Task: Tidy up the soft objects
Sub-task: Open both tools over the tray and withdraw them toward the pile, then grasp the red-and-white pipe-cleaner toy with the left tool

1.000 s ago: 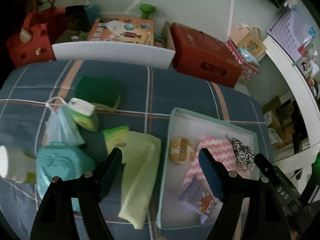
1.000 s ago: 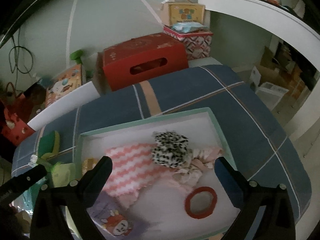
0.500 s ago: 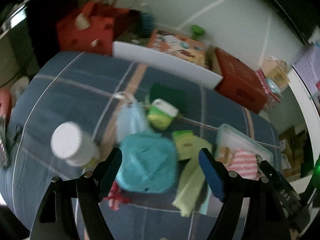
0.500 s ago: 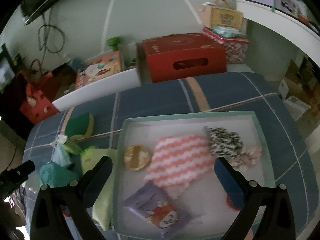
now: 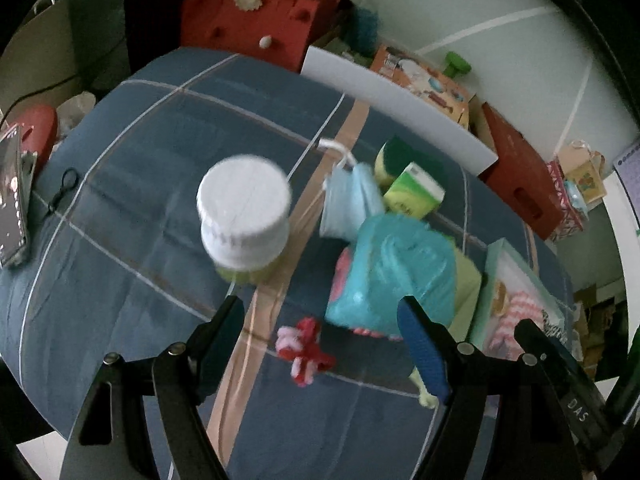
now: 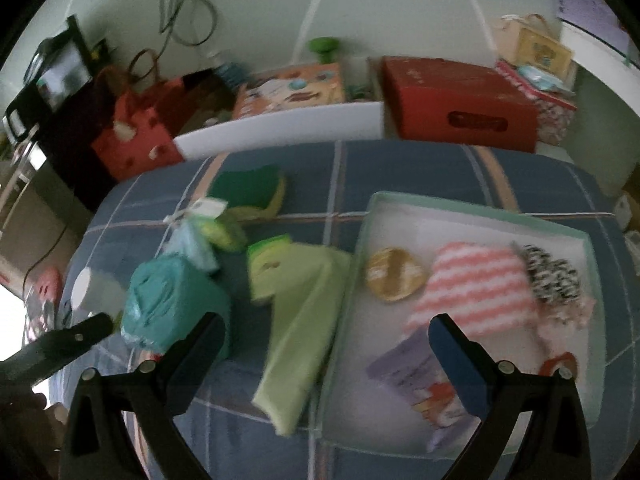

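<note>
While both grippers are hanging over the blue plaid tablecloth (image 5: 132,184), the left gripper (image 5: 320,336) is standing with its jaws wide and nothing pressed between them; a small red and pink yarn bow (image 5: 305,350) is lying on the cloth in the gap. Just beyond it, a crinkly teal plastic package (image 5: 394,272) is resting beside a white-capped jar (image 5: 244,216), a pale blue tied bag (image 5: 350,204) and a green and white carton (image 5: 416,192) whose print is too blurred to read. The letters "DAS" are showing on the black arm of the other tool at the lower right. The right gripper (image 6: 326,342) is also gaping wide and holding nothing, hovering above a lime-green folded cloth (image 6: 306,320) that is lying against the left wall of a shallow mint-edged white tray (image 6: 480,212). Inside the tray, a pink and white zigzag knitted cloth (image 6: 476,288), a black and white spotted scrunchie (image 6: 550,274), a round tan disc (image 6: 394,274) and a purple cartoon-printed packet (image 6: 416,372) are lying; its writing cannot be read.
</note>
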`<state>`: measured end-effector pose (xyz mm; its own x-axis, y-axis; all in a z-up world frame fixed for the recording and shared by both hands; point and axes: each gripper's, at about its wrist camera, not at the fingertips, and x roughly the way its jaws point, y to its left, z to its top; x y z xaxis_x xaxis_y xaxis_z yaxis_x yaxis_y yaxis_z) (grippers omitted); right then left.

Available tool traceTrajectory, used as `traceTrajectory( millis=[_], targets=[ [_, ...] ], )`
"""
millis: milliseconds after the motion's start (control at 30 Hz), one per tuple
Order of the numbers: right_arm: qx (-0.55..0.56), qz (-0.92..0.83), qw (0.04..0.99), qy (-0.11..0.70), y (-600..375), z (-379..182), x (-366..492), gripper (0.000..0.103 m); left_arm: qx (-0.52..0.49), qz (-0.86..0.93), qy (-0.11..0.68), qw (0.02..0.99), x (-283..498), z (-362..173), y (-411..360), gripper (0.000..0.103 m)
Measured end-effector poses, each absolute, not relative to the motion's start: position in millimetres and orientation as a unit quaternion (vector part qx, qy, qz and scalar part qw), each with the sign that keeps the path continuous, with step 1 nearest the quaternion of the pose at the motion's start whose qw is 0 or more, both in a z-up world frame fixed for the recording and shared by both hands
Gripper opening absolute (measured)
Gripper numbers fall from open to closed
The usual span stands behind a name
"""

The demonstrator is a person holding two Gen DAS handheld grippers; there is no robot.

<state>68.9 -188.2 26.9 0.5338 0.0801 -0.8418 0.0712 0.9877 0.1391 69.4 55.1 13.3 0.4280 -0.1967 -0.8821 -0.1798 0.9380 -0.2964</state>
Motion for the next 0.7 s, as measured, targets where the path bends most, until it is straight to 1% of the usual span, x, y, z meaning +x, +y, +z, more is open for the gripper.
traceTrajectory(
  millis=[333,700],
  targets=[
    [0.06,0.008,0.858,0.511,-169,6,52,0.103,-0.152,0.006,0.574,0.804,50,-26,51,0.08],
    [0.037,0.001,0.848,0.528,-162,-5,48,0.103,-0.103,0.011,0.608,0.787,61,-56,26,0.079]
  ],
)
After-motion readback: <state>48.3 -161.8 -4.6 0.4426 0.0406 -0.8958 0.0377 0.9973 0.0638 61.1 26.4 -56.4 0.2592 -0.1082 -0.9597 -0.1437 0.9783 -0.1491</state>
